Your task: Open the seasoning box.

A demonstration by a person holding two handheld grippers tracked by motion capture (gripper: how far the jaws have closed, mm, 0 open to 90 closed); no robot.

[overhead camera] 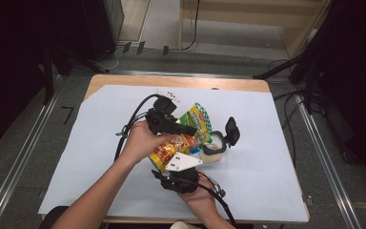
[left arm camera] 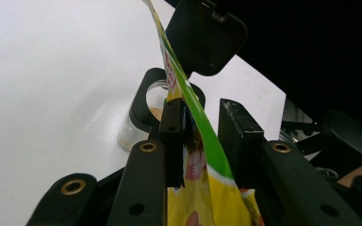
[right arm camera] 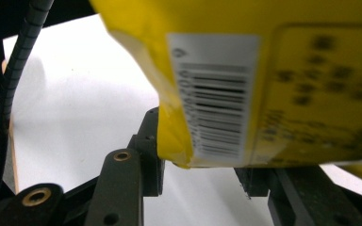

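A white sheet (overhead camera: 100,157) covers the table. Just beside the open jar (overhead camera: 213,151), a yellow pouch (overhead camera: 183,138) hangs tilted; it looks light, crinkly and slippery, best pinched at its edges. The right gripper (right arm camera: 202,181) clamps its base. The left gripper (left arm camera: 202,141) straddles its top; contact unclear. The right gripper view shows the barcode (right arm camera: 212,94).

A large pale-blue paper sheet (overhead camera: 105,157) covered the light wooden table (overhead camera: 124,80). Beyond the table's far edge, black cables (overhead camera: 138,47) lay on the grey floor (overhead camera: 228,59), near a pale wooden frame (overhead camera: 248,16).
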